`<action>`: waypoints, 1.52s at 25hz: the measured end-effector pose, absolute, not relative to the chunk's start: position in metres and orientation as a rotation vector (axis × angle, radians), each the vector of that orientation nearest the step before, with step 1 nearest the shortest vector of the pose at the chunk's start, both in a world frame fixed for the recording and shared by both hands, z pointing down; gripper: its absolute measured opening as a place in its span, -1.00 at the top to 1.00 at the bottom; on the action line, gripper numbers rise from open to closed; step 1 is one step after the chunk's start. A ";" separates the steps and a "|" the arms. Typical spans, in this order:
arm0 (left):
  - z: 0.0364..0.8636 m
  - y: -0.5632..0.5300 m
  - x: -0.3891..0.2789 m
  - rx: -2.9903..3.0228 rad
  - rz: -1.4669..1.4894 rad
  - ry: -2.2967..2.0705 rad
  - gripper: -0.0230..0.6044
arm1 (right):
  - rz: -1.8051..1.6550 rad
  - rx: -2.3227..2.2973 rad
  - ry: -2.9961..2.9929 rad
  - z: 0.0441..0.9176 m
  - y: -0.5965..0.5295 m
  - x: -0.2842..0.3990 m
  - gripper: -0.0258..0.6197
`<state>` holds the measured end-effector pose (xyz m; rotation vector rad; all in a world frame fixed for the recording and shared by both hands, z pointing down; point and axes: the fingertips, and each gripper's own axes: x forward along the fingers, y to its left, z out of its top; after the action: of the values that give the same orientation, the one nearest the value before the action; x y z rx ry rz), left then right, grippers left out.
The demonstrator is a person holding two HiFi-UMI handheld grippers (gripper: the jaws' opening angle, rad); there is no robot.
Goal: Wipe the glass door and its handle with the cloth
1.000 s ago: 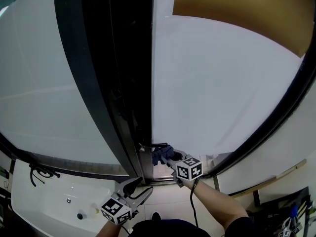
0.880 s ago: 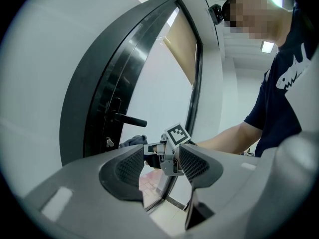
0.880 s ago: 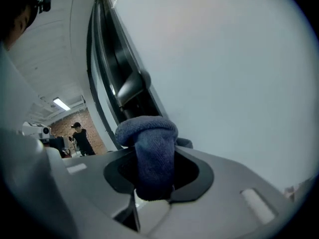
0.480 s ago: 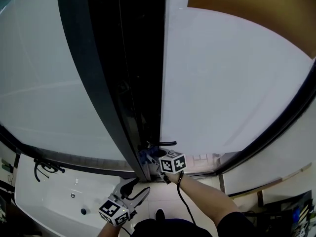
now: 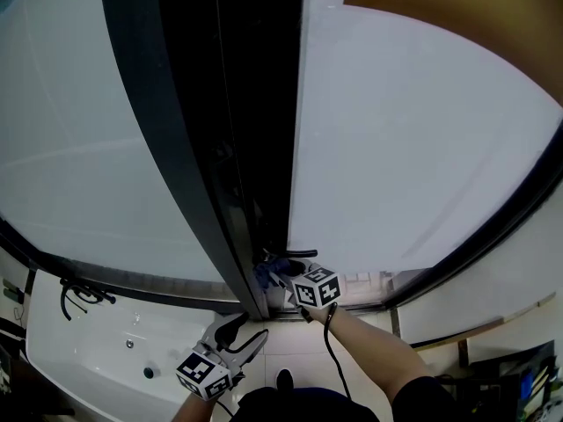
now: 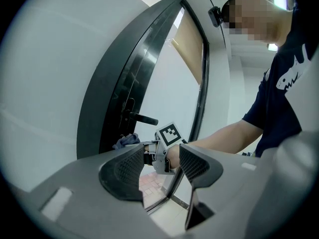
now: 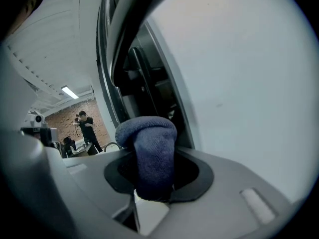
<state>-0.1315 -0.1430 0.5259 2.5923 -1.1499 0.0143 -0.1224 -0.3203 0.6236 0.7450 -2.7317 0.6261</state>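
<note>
My right gripper (image 5: 281, 277) is clamped on a dark blue cloth (image 7: 148, 151); the cloth stands up between the jaws as a rolled wad, its rounded top bulging past the pads. In the head view the wad sits low at the edge of the glass door (image 5: 413, 148), just below the black lever handle (image 5: 297, 253); the handle juts out from the dark door frame (image 5: 176, 165). I cannot tell whether the cloth touches the handle or only lies close beneath it. The pale pane fills the right side of that view; the black frame runs steeply down the middle.

My left gripper (image 6: 160, 169) holds nothing; its jaws stand apart with open air between the ribbed pads. It hangs lower and to the left, apart from the door, beside a white basin (image 5: 88, 359). Looking along it, I see my other gripper's marker cube (image 6: 169, 135) and my forearm reaching toward the handle.

A black cable (image 5: 334, 350) trails along my right forearm. At the left of the right gripper view, a brick wall (image 7: 97, 126) and a far-off person (image 7: 85, 128) show.
</note>
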 end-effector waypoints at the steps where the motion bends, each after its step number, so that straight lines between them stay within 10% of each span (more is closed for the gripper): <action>1: 0.526 -0.143 -0.129 2.598 0.010 -1.144 0.23 | 0.620 0.763 -2.727 0.624 -0.322 -0.118 0.51; 38: 0.541 -0.142 -0.130 2.575 0.109 -1.116 0.23 | -0.476 0.927 -2.331 0.643 -0.319 -0.129 0.51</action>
<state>-0.1295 -0.1423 0.5411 2.5746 -1.1155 0.1087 -0.1290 -0.3185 0.6429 0.9274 -2.3311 -0.4757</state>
